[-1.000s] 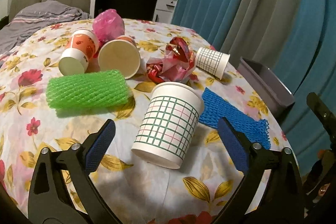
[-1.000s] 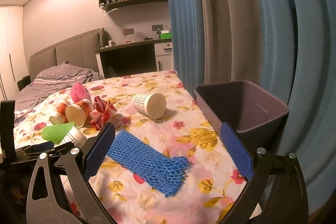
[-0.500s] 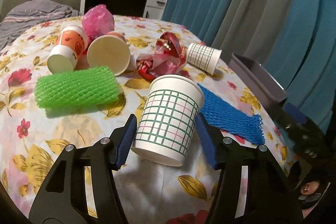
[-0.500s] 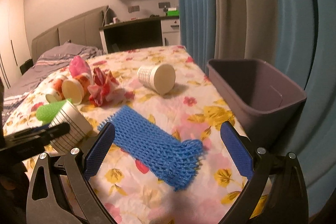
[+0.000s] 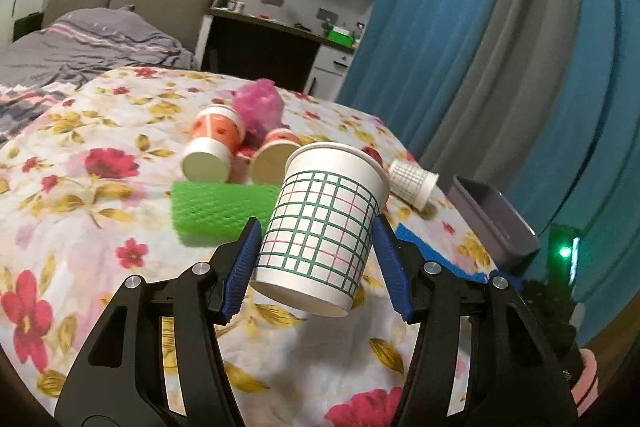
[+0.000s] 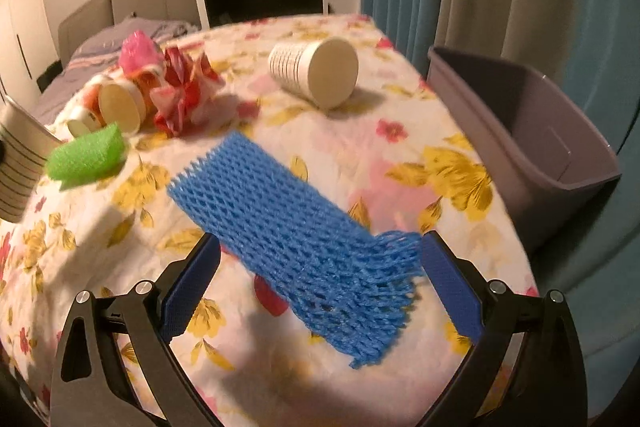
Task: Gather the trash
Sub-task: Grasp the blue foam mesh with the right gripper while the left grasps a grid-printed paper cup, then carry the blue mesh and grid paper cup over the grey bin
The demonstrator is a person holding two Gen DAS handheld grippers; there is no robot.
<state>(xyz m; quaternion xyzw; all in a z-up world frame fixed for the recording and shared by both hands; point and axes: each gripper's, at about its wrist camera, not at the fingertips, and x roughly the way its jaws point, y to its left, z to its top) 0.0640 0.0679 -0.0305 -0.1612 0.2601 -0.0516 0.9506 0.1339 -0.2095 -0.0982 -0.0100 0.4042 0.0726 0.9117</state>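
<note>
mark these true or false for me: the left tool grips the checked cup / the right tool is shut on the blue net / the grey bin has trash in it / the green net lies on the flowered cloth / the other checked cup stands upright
1. The left tool grips the checked cup. True: its blue pads press on both sides of the cup, which is off the flowered cloth.
2. The right tool is shut on the blue net. False: its jaws stand wide open on either side of the net, which lies flat.
3. The grey bin has trash in it. False: the part of its inside that shows is bare.
4. The green net lies on the flowered cloth. True.
5. The other checked cup stands upright. False: it lies on its side.
</note>
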